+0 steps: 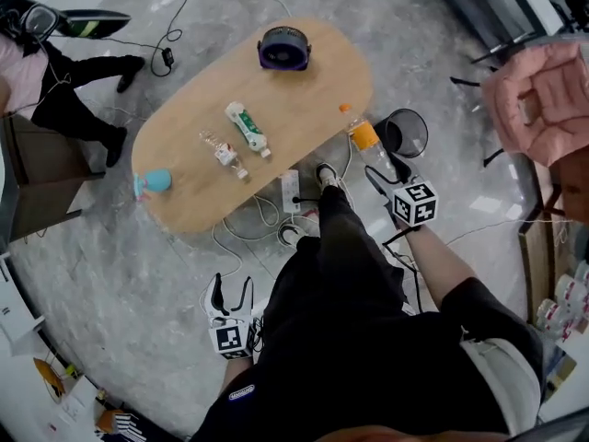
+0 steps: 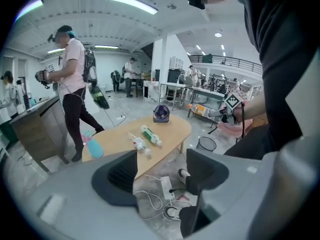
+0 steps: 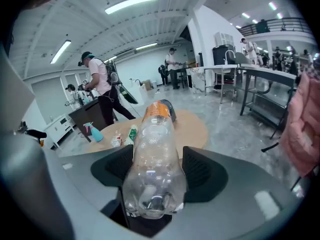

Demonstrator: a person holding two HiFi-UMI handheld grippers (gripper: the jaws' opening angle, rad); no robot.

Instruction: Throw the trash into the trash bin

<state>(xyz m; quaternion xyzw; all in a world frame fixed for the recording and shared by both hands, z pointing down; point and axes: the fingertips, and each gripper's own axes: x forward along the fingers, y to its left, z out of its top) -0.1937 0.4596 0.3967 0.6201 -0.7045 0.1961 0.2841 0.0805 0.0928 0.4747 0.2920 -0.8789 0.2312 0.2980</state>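
Note:
My right gripper [image 1: 383, 166] [image 3: 153, 167] is shut on a clear plastic bottle [image 1: 365, 137] [image 3: 151, 160] with an orange label and cap, its base toward the camera. The bottle hangs off the table's right end, just left of the black mesh trash bin [image 1: 406, 133] [image 2: 206, 144] on the floor. On the oval wooden table [image 1: 313, 99] [image 2: 172, 131] lie a green-labelled bottle [image 1: 247, 127] [image 2: 150, 135] and a small clear bottle [image 1: 225, 153] [image 2: 139, 144]. My left gripper [image 1: 231, 291] [image 2: 161, 171] is open and holds nothing, low over the floor near the person's left side.
A purple desk fan [image 1: 284, 48] stands at the table's far end and a blue spray bottle [image 1: 153, 182] at its left end. A power strip [image 1: 290, 191] and cables lie on the floor. A person [image 1: 64, 90] stands at left; a pink jacket [image 1: 538, 99] hangs at right.

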